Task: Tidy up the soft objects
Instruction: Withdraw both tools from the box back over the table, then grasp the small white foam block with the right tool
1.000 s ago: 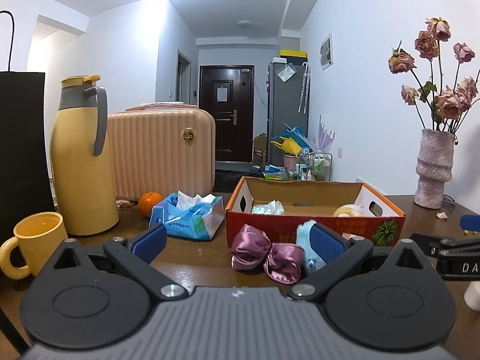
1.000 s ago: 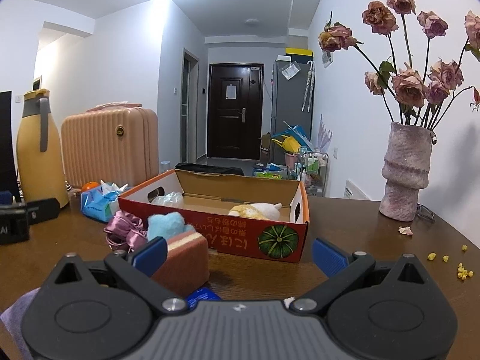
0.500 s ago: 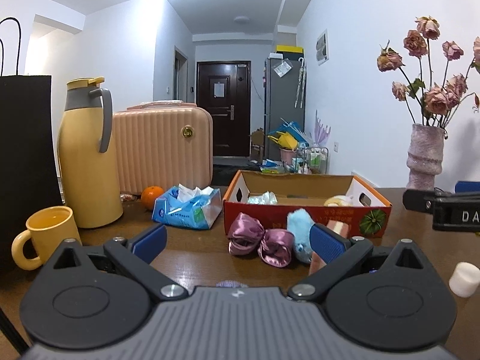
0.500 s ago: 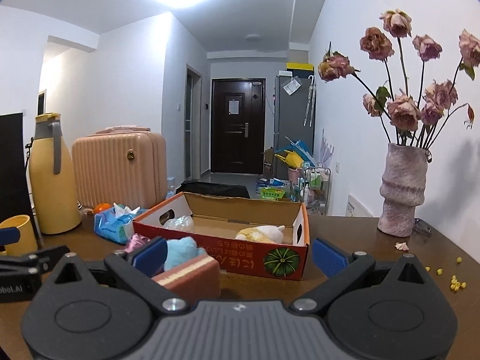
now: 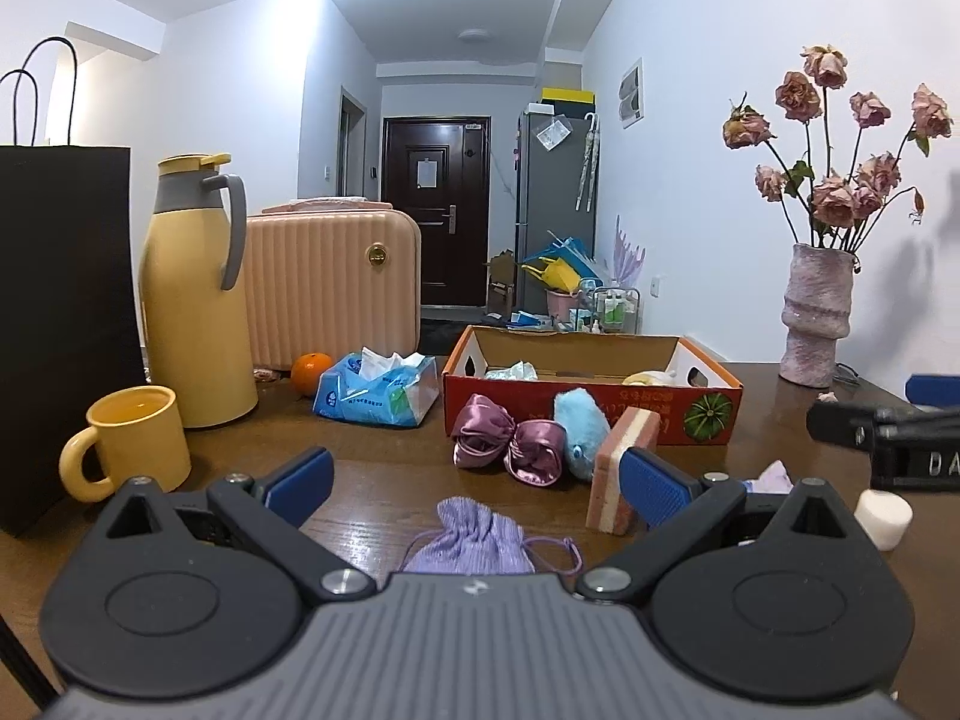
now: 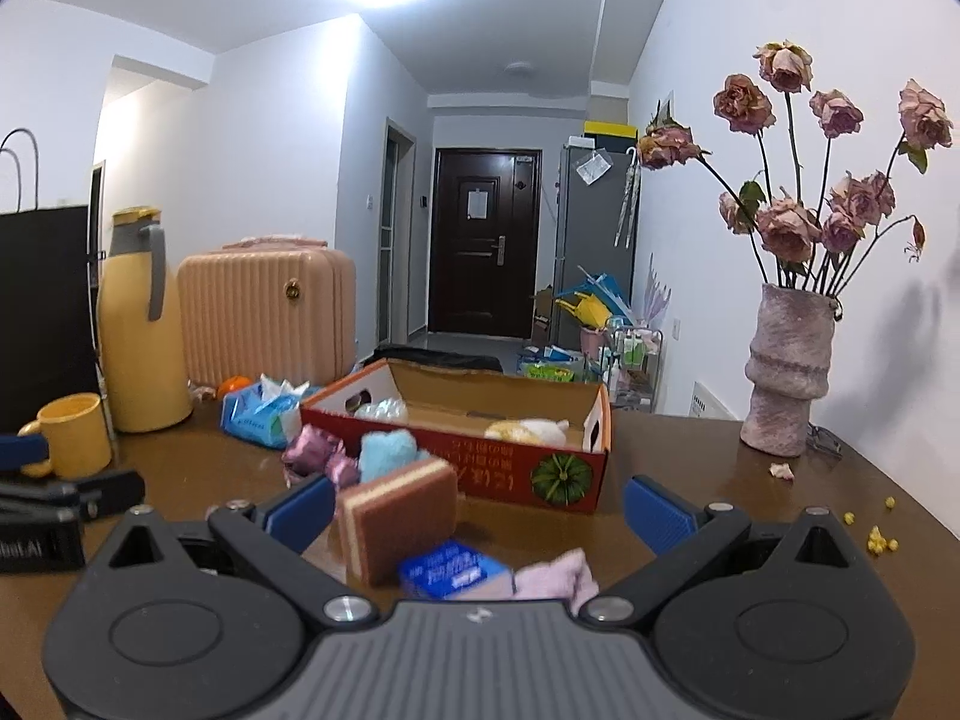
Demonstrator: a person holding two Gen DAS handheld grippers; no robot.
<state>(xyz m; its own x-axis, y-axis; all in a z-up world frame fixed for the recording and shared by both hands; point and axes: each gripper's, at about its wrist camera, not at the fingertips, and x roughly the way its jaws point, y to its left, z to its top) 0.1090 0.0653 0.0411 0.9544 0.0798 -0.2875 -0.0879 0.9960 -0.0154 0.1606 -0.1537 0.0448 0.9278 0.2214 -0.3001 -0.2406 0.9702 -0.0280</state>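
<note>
An orange cardboard box (image 5: 591, 417) (image 6: 456, 471) stands mid-table with a clear bag and a cream plush inside. In front of it lie a purple satin bow (image 5: 510, 447), a blue plush (image 5: 579, 429) (image 6: 387, 453) and a pink-brown sponge (image 5: 612, 474) (image 6: 399, 516). A lilac drawstring pouch (image 5: 474, 540) lies just before my left gripper (image 5: 474, 489), which is open and empty. My right gripper (image 6: 477, 510) is open too, above a blue tissue pack (image 6: 453, 567) and a pink cloth (image 6: 555, 579), with the sponge beside its left finger.
A yellow thermos (image 5: 192, 294), yellow mug (image 5: 129, 447), black paper bag (image 5: 60, 312), pink case (image 5: 333, 282), orange (image 5: 309, 369) and blue tissue packet (image 5: 378, 390) fill the left. A vase of dried roses (image 5: 816, 318) stands at the right. A white cylinder (image 5: 882, 516) sits near the right gripper body.
Both grippers have pulled back and risen from the box. The lilac pouch, tissue pack and pink cloth have come into view in front of them. Both stay open.
</note>
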